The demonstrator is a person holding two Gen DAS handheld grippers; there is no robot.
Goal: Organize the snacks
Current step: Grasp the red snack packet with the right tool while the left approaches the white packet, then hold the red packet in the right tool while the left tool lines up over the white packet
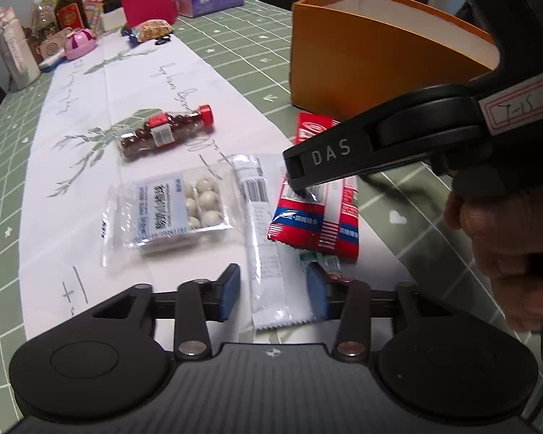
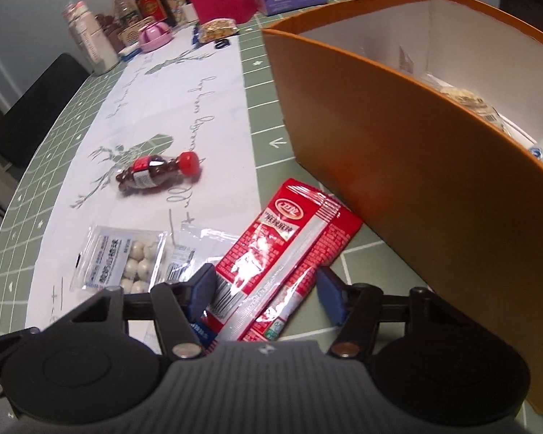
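Left wrist view, nearest first: the left tongs straddle the near end of a long white sachet, its long axis running straight away from the camera; the log-shut reading fits pads pressed on its edges, so I judge them clamped on it. Just right of it lie the red snack packets, stacked and slanting slightly, with the right tongs reaching in from the right over their middle. From the right wrist view those right tongs sit either side of the red snack packets, whose length points up and right toward the orange box; the left pad seems to touch the wrapper while the right pad stands a little off, so I read them as apart, not yet gripping. Left of the sachet rests a clear bag of white balls, farther off a small bottle with a red cap lying on its side on the white runner. Beyond, the box stands on the green tabletop, nearer the right hand, with snacks already inside.
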